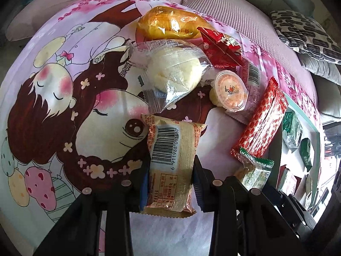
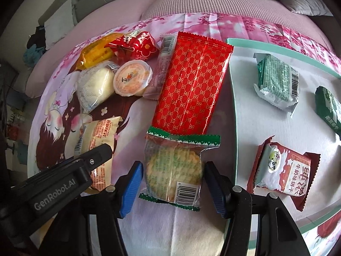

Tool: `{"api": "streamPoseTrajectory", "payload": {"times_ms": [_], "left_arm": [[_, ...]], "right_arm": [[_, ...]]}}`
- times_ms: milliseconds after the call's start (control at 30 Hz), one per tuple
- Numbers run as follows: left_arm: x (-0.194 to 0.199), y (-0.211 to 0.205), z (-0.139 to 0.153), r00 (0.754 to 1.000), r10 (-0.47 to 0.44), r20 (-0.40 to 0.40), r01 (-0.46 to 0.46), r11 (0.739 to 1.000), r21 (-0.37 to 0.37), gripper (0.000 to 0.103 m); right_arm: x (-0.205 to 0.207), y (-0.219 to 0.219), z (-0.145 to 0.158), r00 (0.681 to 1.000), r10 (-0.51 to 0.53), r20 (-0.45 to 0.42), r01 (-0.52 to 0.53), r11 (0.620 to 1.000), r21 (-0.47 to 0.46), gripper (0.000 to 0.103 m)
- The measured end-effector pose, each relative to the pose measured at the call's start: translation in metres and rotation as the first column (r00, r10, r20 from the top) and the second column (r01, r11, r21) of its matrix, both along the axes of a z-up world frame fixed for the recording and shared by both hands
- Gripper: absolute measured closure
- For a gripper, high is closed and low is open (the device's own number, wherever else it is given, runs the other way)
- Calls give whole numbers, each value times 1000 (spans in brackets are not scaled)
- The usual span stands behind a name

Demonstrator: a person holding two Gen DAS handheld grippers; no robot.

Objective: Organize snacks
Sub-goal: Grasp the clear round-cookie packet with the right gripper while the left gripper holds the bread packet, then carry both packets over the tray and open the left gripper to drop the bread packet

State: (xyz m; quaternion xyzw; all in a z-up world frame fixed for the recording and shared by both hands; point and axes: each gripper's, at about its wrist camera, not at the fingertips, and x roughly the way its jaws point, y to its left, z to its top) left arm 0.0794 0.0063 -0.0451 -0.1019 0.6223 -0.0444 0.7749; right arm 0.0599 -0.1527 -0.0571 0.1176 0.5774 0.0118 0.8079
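The left hand-held gripper (image 1: 170,181) is clenched on a beige foil-wrapped cake packet with a barcode (image 1: 172,162), its black fingers pressing both long sides at the lower centre of the left wrist view; the same packet shows at the left of the right wrist view, partly behind the left tool's black body. The right hand-held gripper (image 2: 172,183) is released, its blue-padded fingers (image 2: 131,188) standing either side of a clear, green-edged packet of round crackers (image 2: 173,168) without touching it, at the lower centre of that view. Just above the crackers lies a long red foil packet with a gold lattice pattern (image 2: 189,83), its lower end touching the cracker packet's top edge. To the upper left sit a round clear jelly cup with an orange lid (image 2: 132,77), a clear bag holding a pale bun (image 2: 96,87), an orange-wrapped bun (image 2: 98,52) and a small red packet (image 2: 134,44), clustered together on a pink cartoon-print cloth (image 2: 61,115). At the right, a pale green-rimmed tray (image 2: 234,111) holds two green packets (image 2: 277,81) and a brown-red biscuit packet (image 2: 283,170), well apart from each other.
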Motion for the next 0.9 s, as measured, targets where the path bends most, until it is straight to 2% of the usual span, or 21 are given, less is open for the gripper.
{"api": "streamPoseTrajectory", "payload": {"times_ms": [167,300,600,733,900], "left_arm": [[3,1,-4,1000,-2,-9,2,1000,5,65],[8,-2,-7,1000,0,-19,0,1000,4,65],[12,-10,-13,1000,-7,-20,8,1000,30,65],[12,-13,-8,1000,-15,-3,15,1000,19,66],[9,-14,5,999,-32,34,32,999,1,66]], "right_arm": [[-2,4,0,1000,9,1,-9,1000,-19,40],[-1,9,-2,1000,17,5,-16,998,-52,47],[-2,21,-5,999,46,7,-45,992,-114,49],[-5,23,0,999,27,22,-24,993,-118,50],[-10,17,10,999,3,45,0,997,-71,50]]}}
